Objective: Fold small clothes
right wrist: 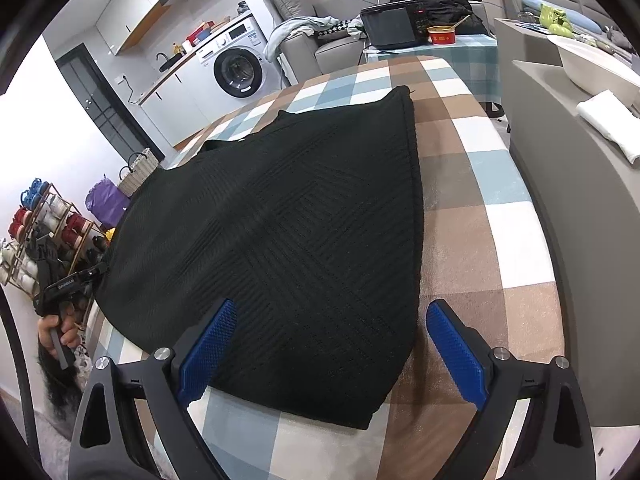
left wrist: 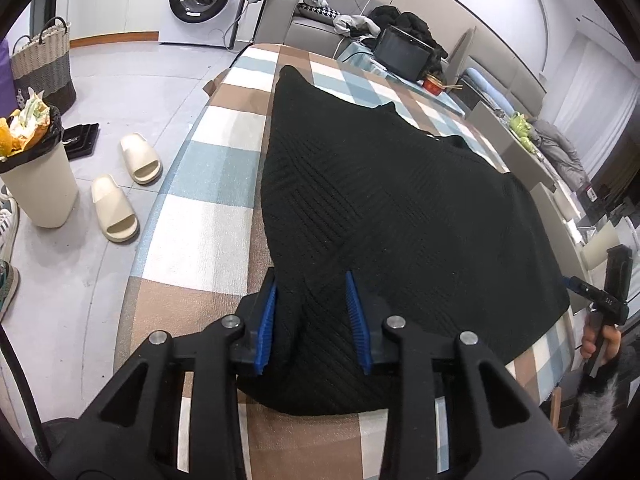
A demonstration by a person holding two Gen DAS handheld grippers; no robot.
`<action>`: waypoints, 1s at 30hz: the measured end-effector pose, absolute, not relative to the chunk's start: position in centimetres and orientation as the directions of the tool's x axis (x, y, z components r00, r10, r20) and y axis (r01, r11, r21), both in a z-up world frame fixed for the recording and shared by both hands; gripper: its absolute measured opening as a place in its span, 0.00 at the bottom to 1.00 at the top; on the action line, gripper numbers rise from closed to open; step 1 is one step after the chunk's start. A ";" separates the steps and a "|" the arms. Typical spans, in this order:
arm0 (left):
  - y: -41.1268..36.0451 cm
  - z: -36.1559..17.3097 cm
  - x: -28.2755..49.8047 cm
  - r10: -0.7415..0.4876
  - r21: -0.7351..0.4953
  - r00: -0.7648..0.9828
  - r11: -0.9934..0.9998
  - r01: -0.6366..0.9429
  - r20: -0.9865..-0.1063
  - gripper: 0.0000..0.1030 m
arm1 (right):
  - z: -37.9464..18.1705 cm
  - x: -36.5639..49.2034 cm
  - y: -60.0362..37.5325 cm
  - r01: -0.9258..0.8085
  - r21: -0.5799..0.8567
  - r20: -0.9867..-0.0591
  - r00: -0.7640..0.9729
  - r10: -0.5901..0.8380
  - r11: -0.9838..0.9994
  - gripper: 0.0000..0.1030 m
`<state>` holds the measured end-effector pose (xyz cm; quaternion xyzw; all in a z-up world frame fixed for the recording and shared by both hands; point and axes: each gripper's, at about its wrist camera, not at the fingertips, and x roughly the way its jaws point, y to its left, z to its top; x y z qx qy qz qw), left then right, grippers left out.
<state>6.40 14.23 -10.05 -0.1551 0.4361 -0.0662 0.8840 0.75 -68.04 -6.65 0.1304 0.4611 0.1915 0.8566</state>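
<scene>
A black knit garment (left wrist: 384, 208) lies spread on a table with a checked cloth (left wrist: 208, 184). My left gripper (left wrist: 312, 292) is shut on the garment's near corner, with a fold of knit bunched between its blue pads (left wrist: 269, 320). In the right wrist view the same garment (right wrist: 288, 232) lies flat on the checked cloth (right wrist: 472, 208). My right gripper (right wrist: 330, 312) is open, its blue pads (right wrist: 452, 344) set wide on either side of the garment's near corner, just above it. The left gripper also shows in the right wrist view (right wrist: 68, 284), at the table's left edge.
On the floor to the left are slippers (left wrist: 128, 184), a full bin (left wrist: 36, 172) and a woven basket (left wrist: 40, 64). A black appliance (right wrist: 394, 24) and a red bowl (right wrist: 442, 35) stand beyond the table's far end. A grey counter (right wrist: 580, 200) runs along the right side.
</scene>
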 end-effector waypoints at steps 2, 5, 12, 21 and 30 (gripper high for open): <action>14.2 -10.3 6.5 -0.261 -0.342 0.603 0.940 -0.020 -0.754 0.29 | -6.7 0.7 -68.2 -0.211 0.419 -0.731 0.498 0.466 0.883 0.95; 14.1 -10.8 6.9 -0.255 -0.338 0.589 0.941 -0.033 -0.767 0.29 | -7.0 0.8 -68.3 -0.215 0.445 -0.724 0.484 0.491 0.869 0.94; 14.0 -9.3 6.2 -0.245 -0.327 0.659 0.945 -0.001 -0.711 0.05 | -6.9 1.0 -68.4 -0.204 0.391 -0.736 0.516 0.438 0.897 0.14; 15.6 -6.4 4.9 -0.241 -0.374 0.756 0.928 -0.005 -0.609 0.02 | -3.8 -0.1 -69.3 -0.245 0.409 -0.607 0.647 0.462 0.879 0.05; 16.3 -5.6 8.5 -0.198 -0.381 0.798 0.924 -0.042 -0.569 0.02 | -2.6 3.5 -68.3 -0.162 0.420 -0.551 0.736 0.393 0.893 0.04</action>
